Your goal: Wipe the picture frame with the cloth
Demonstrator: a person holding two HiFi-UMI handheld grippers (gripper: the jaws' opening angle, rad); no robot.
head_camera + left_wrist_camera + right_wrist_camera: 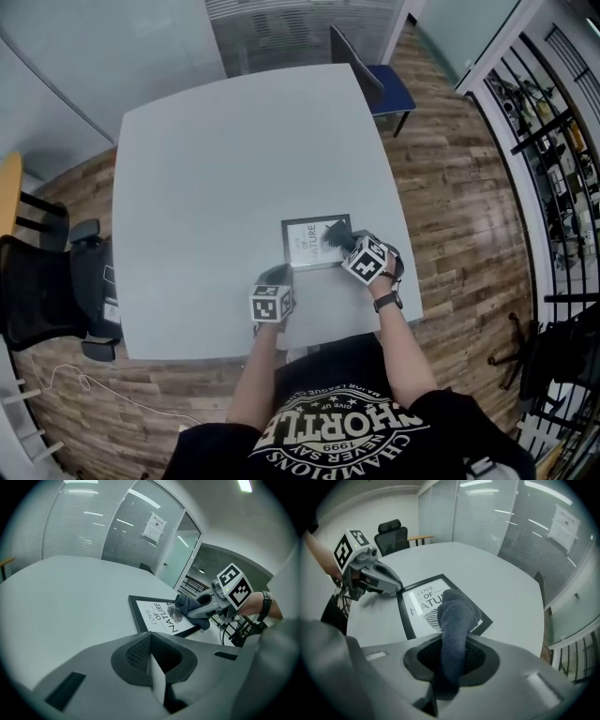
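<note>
Grey plastic fills the bottom of my left gripper view: the left gripper [152, 660] has its jaws pressed together with nothing between them. It sits close to the near edge of the pale table [216, 159], its tip at the near left corner of the picture frame [305, 242]. I cannot tell whether it touches. The black frame lies flat on the table, closer to the near right corner than to the centre, its white print facing up.

Just right of it, my right gripper [450, 658] pinches a dark blue-grey cloth [457, 616]. The bunched end of the cloth rests on the frame's right half, over the dark leaf design.

Beyond the frame the table is bare up to its far edge, where a blue chair [389, 89] stands by the far right corner.
</note>
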